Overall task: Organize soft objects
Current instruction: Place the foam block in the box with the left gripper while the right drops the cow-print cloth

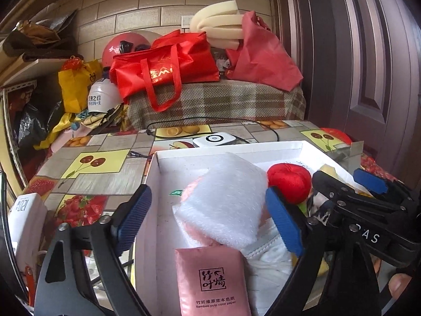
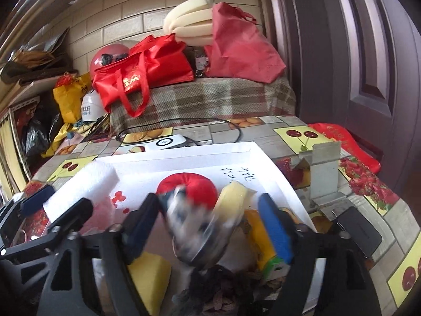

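Observation:
A white box (image 1: 200,152) on the table holds soft things. In the left wrist view my left gripper (image 1: 210,218) is open above a white foam pad (image 1: 223,197), with a pink tissue pack (image 1: 213,279) near me and a red round cushion (image 1: 289,181) to the right. In the right wrist view my right gripper (image 2: 210,221) is open around a blurred grey and white soft item (image 2: 197,231), not clamping it. The red cushion (image 2: 194,187), yellow sponges (image 2: 234,197) and the white foam pad (image 2: 81,187) lie around it. The right gripper also shows in the left wrist view (image 1: 350,184).
The table has a fruit-pattern cloth (image 1: 86,163). A white device (image 1: 217,139) with a black cable lies behind the box. Red bags (image 1: 163,68) and foam rolls sit on a plaid-covered surface behind. A door (image 1: 368,52) stands at the right. A grey carton (image 2: 323,168) sits right of the box.

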A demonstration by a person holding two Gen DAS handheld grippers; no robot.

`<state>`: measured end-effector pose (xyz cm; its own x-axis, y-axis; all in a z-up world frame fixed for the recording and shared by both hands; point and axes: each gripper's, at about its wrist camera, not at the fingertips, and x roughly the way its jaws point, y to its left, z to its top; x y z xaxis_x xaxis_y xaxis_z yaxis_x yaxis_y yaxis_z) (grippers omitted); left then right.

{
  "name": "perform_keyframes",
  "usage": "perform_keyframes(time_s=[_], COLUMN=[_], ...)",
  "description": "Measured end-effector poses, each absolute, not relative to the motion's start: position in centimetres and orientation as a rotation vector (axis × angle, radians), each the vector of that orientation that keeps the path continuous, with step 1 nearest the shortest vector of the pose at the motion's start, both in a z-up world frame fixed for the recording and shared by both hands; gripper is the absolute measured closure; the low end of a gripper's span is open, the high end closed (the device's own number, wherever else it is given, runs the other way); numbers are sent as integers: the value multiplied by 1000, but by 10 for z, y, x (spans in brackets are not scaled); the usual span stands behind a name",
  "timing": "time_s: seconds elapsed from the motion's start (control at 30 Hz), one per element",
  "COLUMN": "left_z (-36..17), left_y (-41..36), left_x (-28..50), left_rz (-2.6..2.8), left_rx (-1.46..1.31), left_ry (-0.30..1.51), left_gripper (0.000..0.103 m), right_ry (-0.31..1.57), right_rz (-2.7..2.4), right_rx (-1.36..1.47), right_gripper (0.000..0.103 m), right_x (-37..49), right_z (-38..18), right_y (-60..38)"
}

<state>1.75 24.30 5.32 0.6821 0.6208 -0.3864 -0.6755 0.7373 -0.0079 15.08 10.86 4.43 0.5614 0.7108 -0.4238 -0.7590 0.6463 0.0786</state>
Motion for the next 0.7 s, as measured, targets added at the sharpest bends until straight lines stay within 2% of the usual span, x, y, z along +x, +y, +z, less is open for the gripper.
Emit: perform_keyframes(time_s=[0.13, 0.2, 0.3, 0.43, 0.7], left_z=[55, 56, 57, 60, 57], left_y=[243, 243, 240, 234, 224], left_x=[11, 6, -1, -5, -15], left_rz=[774, 778, 786, 806, 818], left_rx=[-161, -173, -171, -146, -148], left_ry=[345, 322, 288, 257, 305], left_gripper=[1, 1, 1, 0, 0], right_ry=[429, 419, 396, 343, 277], right_rz=[863, 863, 857, 845, 774], right_rx=[-127, -123, -111, -96, -173], right_gripper=[20, 18, 8, 8, 8], right_x=[148, 146, 144, 137, 116], right_z=[45, 46, 47, 50, 51], right_y=[110, 109, 105, 99, 85])
